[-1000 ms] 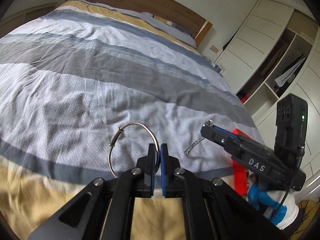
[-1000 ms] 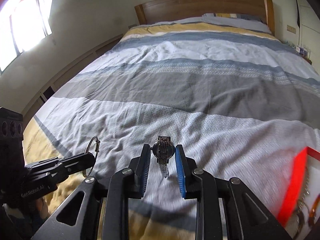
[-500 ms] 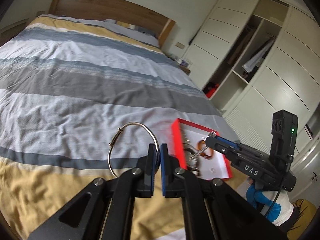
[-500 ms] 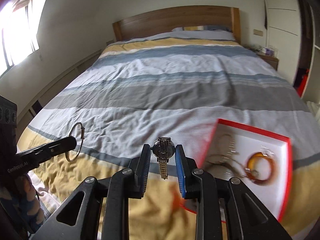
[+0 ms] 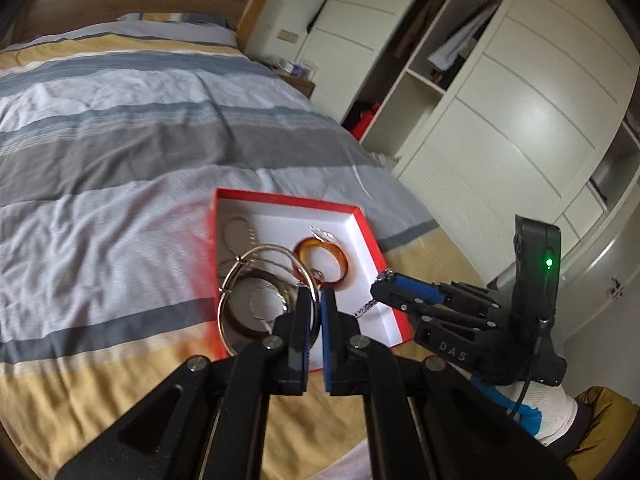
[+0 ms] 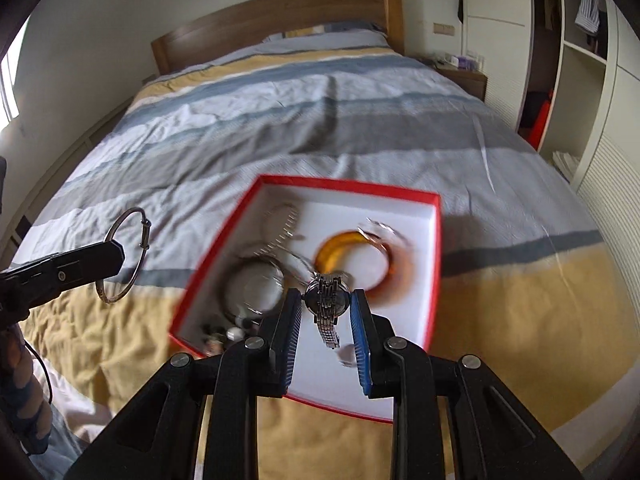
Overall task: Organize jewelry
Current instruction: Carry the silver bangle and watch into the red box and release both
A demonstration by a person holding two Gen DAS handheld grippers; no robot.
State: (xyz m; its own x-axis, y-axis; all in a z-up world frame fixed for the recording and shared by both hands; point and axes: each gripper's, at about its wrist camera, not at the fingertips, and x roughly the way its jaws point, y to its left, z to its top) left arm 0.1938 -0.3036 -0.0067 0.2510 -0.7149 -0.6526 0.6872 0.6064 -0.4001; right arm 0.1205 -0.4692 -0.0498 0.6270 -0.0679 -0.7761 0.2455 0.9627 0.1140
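**Desk:** What sits at the centre of the frame?

**Photographer:** A red-rimmed box (image 6: 434,240) with a white floor, open on the yellow band of a striped bedspread (image 6: 280,128). Everything else can be placed from that box.

**Desk:** And the left gripper (image 5: 314,300)?

**Photographer:** Its jaws are pinched together on the edge of a thin silver bangle (image 5: 240,272), which stands up from the fingertips. In the left wrist view the hoop hangs over the box's near-left corner; in the right wrist view, the same bangle (image 6: 132,256) appears to the left of the box, above the bedspread.

**Desk:** The right gripper (image 6: 326,306)?

**Photographer:** Partly closed, its blue pads clamping a steel wristwatch (image 6: 326,300) by the case, the link band dangling. It is held above the box's near half.

**Desk:** What is in the box?

**Photographer:** An amber bangle (image 5: 322,258) towards the right wall, a dark hoop (image 5: 256,308) at near-left, thin chains (image 5: 240,232) behind. Smaller pieces at the near corner are too blurred to identify.
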